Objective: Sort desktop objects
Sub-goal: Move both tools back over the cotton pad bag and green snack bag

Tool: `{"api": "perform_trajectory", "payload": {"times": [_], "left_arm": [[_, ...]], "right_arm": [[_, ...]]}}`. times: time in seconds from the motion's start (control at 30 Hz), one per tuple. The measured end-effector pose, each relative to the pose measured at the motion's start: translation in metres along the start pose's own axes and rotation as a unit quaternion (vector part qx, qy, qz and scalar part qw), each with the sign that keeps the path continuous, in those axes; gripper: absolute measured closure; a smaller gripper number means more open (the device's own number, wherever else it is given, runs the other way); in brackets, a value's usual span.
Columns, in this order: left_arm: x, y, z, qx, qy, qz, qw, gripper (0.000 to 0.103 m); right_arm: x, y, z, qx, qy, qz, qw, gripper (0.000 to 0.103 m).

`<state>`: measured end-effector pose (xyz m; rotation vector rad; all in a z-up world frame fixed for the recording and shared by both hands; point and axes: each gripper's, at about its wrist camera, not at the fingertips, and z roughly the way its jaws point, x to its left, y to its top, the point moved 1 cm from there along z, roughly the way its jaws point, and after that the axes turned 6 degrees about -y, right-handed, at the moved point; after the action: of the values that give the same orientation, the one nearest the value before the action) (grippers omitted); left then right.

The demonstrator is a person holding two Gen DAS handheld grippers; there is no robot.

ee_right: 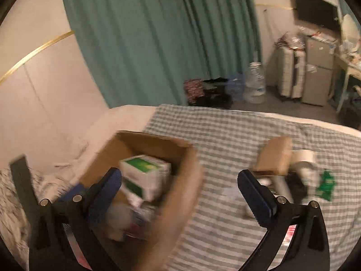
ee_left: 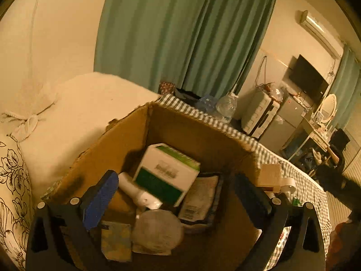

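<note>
A brown cardboard box (ee_left: 126, 140) stands open on the checked cloth (ee_left: 291, 169). Inside lie a green and white carton (ee_left: 167, 171), a white bottle (ee_left: 137, 192), a round grey object (ee_left: 158, 230) and a packet with a barcode (ee_left: 198, 201). My left gripper (ee_left: 176, 178) hangs open over the box, nothing between its blue pads (ee_left: 99, 201). In the blurred right wrist view my right gripper (ee_right: 179, 172) is open above the box's right wall (ee_right: 180, 192). To its right lie a small brown box (ee_right: 275, 155), a white roll (ee_right: 303, 155) and a green packet (ee_right: 326, 184).
The checked cloth (ee_right: 225, 140) covers a bed with a white pillow (ee_left: 74, 117) to the left. Green curtains (ee_right: 146, 40), water bottles (ee_right: 255, 83), a suitcase (ee_right: 291, 74) and a small fridge (ee_right: 318, 74) stand beyond the bed.
</note>
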<state>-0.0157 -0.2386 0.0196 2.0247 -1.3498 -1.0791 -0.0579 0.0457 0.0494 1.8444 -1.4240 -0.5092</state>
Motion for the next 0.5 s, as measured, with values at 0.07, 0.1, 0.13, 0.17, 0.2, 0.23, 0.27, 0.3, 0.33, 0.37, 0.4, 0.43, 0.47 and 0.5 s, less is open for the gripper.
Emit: {"api": "perform_trajectory", "payload": {"times": [0.07,0.1,0.13,0.17,0.2,0.23,0.27,0.3,0.33,0.37,0.4,0.43,0.47,0.5], "left_arm": [[-0.012,-0.003,-0.008,-0.004,-0.004,0.013,0.9999,0.0],[-0.02,-0.007,-0.014,-0.007,-0.004,0.024,0.9997,0.0],[-0.027,-0.01,-0.02,-0.01,-0.001,0.031,0.9995,0.0],[-0.031,-0.012,-0.023,-0.012,0.001,0.035,0.9993,0.0],[-0.037,-0.016,-0.027,-0.013,0.003,0.042,0.999,0.0],[-0.045,-0.021,-0.03,-0.014,0.004,0.051,0.9986,0.0],[-0.057,-0.027,-0.034,-0.015,0.002,0.067,0.9976,0.0],[-0.068,-0.031,-0.036,-0.015,0.002,0.083,0.9965,0.0],[-0.077,-0.035,-0.037,-0.014,0.002,0.094,0.9955,0.0],[-0.088,-0.038,-0.037,-0.01,0.001,0.111,0.9937,0.0],[-0.102,-0.044,-0.036,-0.005,-0.001,0.132,0.9913,0.0],[-0.113,-0.049,-0.035,0.0,-0.004,0.145,0.9894,0.0],[-0.121,-0.054,-0.034,0.002,-0.009,0.153,0.9882,0.0],[-0.133,-0.06,-0.032,0.006,-0.02,0.164,0.9863,0.0]], "right_arm": [[-0.03,-0.008,-0.013,-0.004,-0.028,-0.002,1.0,0.0],[-0.045,-0.012,-0.019,-0.004,-0.04,0.0,0.999,0.0],[-0.057,-0.016,-0.026,-0.004,-0.049,0.003,0.999,0.0],[-0.077,-0.024,-0.033,-0.004,-0.064,0.005,0.998,0.0],[-0.09,-0.029,-0.035,-0.002,-0.075,0.006,0.997,0.0],[-0.104,-0.034,-0.039,0.002,-0.087,0.007,0.996,0.0],[-0.122,-0.039,-0.041,0.007,-0.099,0.012,0.995,0.0],[-0.139,-0.042,-0.043,0.011,-0.109,0.022,0.994,0.0],[-0.155,-0.046,-0.045,0.016,-0.116,0.038,0.992,0.0],[-0.167,-0.048,-0.046,0.019,-0.116,0.052,0.992,0.0],[-0.177,-0.052,-0.049,0.02,-0.115,0.068,0.991,0.0],[-0.188,-0.056,-0.053,0.016,-0.115,0.084,0.99,0.0],[-0.194,-0.059,-0.058,0.011,-0.117,0.093,0.989,0.0],[-0.198,-0.059,-0.062,0.007,-0.118,0.097,0.988,0.0]]}}
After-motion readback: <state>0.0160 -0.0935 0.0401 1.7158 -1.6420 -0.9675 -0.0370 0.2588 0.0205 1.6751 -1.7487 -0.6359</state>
